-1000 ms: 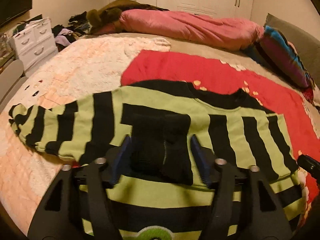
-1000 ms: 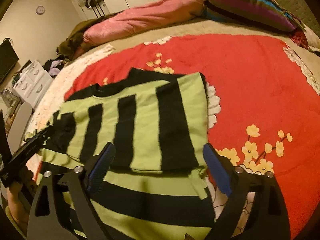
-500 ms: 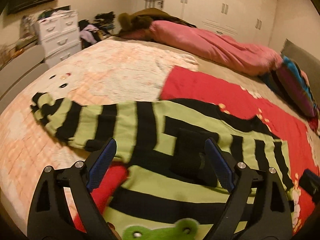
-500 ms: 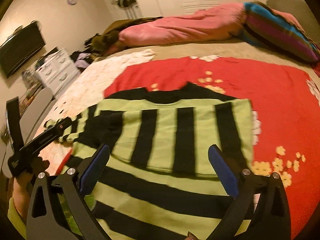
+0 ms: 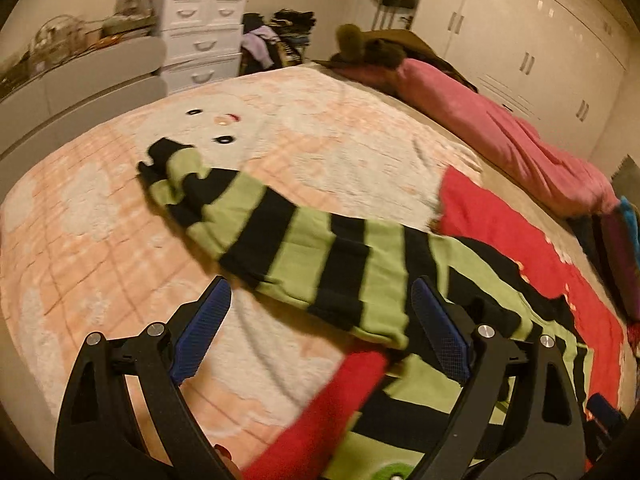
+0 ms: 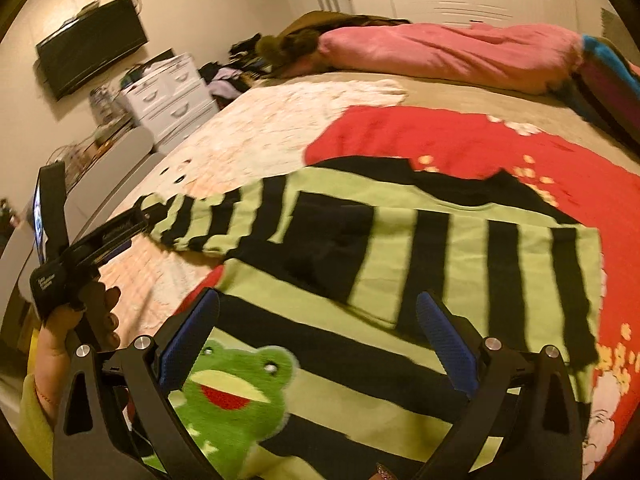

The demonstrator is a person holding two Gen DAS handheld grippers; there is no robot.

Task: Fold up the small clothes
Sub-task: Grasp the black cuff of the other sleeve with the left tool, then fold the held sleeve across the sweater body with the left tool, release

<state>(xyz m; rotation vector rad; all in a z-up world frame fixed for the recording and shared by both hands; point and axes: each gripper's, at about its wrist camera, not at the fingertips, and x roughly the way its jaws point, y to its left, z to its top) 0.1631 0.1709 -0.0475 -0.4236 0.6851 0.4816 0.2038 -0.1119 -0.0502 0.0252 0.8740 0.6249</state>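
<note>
A small green-and-black striped sweater (image 6: 460,256) lies flat on the bed, its right sleeve folded over the body. A green frog patch (image 6: 236,392) shows on its front. Its left sleeve (image 5: 256,220) stretches out over the peach blanket. My left gripper (image 5: 320,332) is open and empty, just short of the sleeve's shoulder end. It also shows in the right wrist view (image 6: 116,232), held by a hand. My right gripper (image 6: 320,336) is open and empty above the sweater's lower body.
A red flowered blanket (image 6: 500,140) lies under the sweater, beside a peach blanket (image 5: 100,240). A pink duvet (image 5: 500,136) and a striped pillow (image 6: 612,76) lie at the bed's far side. White drawers (image 5: 200,44) stand beyond the bed's left edge.
My left gripper opened, let go of the black cuff on the sweater's body, and swung left toward the outstretched sleeve. My right gripper drew back toward the hem, bringing the frog patch into view.
</note>
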